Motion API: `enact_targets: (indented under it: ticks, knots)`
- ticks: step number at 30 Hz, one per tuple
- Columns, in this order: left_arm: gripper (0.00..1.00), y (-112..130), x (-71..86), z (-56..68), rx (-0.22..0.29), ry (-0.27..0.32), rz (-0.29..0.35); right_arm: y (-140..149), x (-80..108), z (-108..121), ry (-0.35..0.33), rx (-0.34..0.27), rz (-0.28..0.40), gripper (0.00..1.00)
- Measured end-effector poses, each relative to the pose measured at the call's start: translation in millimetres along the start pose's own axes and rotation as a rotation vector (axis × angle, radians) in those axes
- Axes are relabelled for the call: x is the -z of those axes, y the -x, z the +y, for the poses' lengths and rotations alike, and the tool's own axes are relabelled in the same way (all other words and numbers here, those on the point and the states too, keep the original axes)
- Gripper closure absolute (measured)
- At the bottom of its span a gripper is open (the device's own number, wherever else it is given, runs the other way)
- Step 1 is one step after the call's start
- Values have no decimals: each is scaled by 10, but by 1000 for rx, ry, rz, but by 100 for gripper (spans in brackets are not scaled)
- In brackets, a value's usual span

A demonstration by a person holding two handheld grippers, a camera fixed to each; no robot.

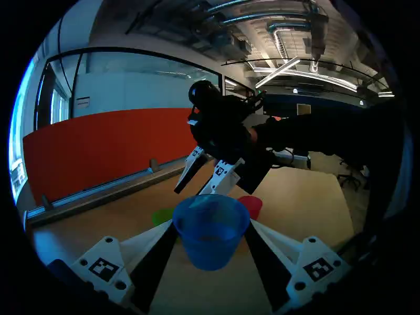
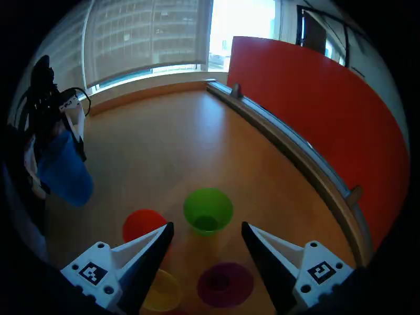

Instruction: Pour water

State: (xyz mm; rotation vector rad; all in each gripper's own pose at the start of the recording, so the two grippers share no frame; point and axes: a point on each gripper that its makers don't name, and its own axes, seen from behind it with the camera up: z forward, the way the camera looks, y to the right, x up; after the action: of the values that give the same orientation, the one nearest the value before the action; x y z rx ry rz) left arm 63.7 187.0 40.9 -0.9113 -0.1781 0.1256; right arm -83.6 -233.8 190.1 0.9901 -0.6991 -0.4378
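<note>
Currently the translucent blue plastic cup sits pinched between both fingers of my left tool, lifted off the wooden surface. My right tool hangs wide open and empty above the round green plastic cup, toward the surface's railed edge.

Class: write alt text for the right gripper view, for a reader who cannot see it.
The open right gripper hovers over a wooden table, a green cup ahead between its fingers; a red cup, yellow cup and purple cup sit nearby. At far left, the left gripper holds a blue cup.
</note>
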Motion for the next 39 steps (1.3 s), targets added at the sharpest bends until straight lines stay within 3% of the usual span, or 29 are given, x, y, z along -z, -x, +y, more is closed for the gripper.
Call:
enact_targets:
  ticks: [23, 39]
  knots:
    - [14, -25, 172, -53, 33, -35, 31, 89, -368, 46, -10, 29, -155, 0]
    - [14, 10, 191, -90, 42, -39, 34, 161, -579, 73, -13, 31, -239, 0]
